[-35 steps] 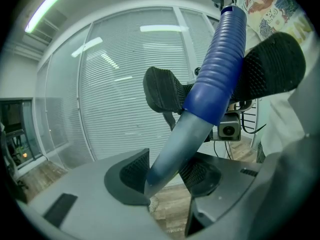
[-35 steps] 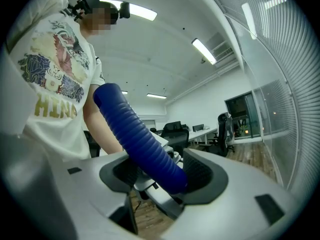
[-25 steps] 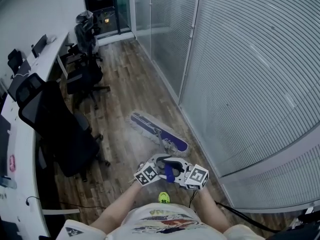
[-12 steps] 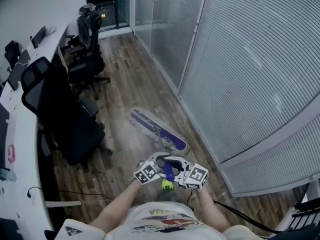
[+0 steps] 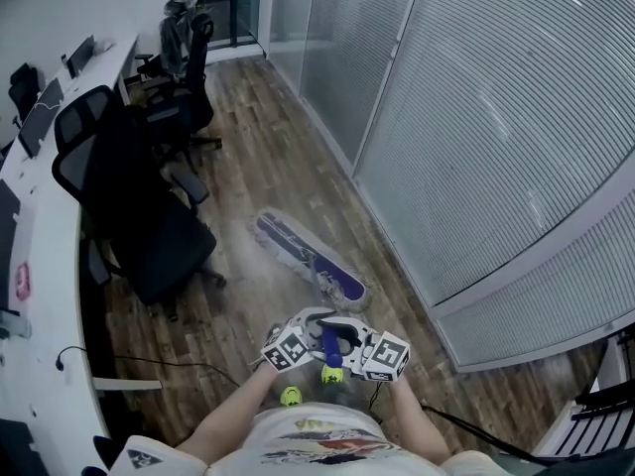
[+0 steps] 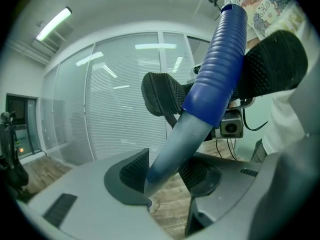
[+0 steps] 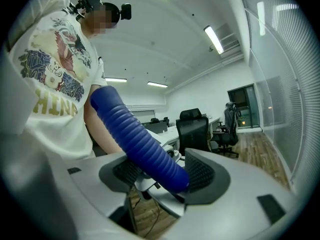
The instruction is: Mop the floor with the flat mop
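Observation:
The flat mop's head (image 5: 303, 254), a blue and white pad, lies flat on the wooden floor (image 5: 268, 157), a little ahead of the person. Its handle rises towards the person's chest. My left gripper (image 5: 294, 343) is shut on the handle, and my right gripper (image 5: 375, 353) holds it from the other side. In the left gripper view, the grey shaft (image 6: 172, 146) runs between the pads of the left gripper (image 6: 167, 171). The blue ribbed grip (image 6: 220, 69) shows above. In the right gripper view, that ribbed grip (image 7: 142, 141) is clamped in the right gripper (image 7: 162, 176).
Black office chairs (image 5: 149, 216) stand to the left along a white desk (image 5: 40, 266). More chairs (image 5: 189, 38) are at the far end. A glass wall with blinds (image 5: 476, 147) runs along the right. Cables (image 5: 466, 429) lie on the floor nearby.
The room has slid upward in the head view: the person has backed away from the far door. Both grippers kept their hold, and the mop head was dragged along the floor.

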`<state>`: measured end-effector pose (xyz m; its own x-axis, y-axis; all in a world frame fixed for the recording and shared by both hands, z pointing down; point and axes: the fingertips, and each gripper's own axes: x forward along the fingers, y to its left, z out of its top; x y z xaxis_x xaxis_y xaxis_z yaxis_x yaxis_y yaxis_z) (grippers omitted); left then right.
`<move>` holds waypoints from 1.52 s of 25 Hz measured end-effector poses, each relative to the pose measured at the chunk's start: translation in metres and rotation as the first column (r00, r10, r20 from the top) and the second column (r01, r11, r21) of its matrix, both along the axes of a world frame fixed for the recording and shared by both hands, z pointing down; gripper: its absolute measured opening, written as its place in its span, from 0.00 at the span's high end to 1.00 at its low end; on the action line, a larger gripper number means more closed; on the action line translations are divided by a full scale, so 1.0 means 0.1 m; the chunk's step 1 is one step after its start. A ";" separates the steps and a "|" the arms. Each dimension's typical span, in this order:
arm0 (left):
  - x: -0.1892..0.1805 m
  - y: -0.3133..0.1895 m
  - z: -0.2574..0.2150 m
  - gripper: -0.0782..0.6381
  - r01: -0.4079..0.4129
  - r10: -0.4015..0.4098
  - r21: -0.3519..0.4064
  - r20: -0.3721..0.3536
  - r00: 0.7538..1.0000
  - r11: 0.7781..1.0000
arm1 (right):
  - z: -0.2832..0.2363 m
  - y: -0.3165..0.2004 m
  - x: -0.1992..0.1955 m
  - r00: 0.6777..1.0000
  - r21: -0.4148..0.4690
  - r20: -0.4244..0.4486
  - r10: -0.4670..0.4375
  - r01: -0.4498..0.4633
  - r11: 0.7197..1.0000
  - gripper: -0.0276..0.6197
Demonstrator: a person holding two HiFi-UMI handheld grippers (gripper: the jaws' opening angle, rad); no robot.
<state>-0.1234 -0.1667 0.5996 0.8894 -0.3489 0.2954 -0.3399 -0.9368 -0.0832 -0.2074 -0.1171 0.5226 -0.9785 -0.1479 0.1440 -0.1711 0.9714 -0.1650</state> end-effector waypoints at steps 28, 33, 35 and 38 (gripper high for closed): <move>0.51 3.82 0.22 0.67 -0.032 0.032 -0.003 0.064 0.997 0.999 | 0.16 3.78 0.58 0.991 -0.011 0.098 0.092 -0.091 0.996 0.58; 0.51 4.18 0.28 0.67 -0.051 0.051 -0.002 0.074 0.996 0.999 | 0.15 4.13 0.58 0.990 -0.002 0.100 0.095 -0.095 0.995 0.58; 0.46 4.24 0.32 0.67 -0.054 0.053 0.006 0.080 0.995 0.999 | 0.19 4.19 0.53 0.992 0.012 0.089 0.087 -0.088 0.996 0.58; 0.43 4.23 0.34 0.67 -0.055 0.053 0.011 0.082 0.995 0.998 | 0.22 4.18 0.50 0.991 -0.003 0.092 0.094 -0.094 0.996 0.58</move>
<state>-0.0804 0.2564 0.6337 0.8802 -0.3055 0.3633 -0.2804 -0.9522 -0.1212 -0.1571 0.3013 0.5444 -0.9694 -0.2396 0.0541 -0.2455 0.9521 -0.1825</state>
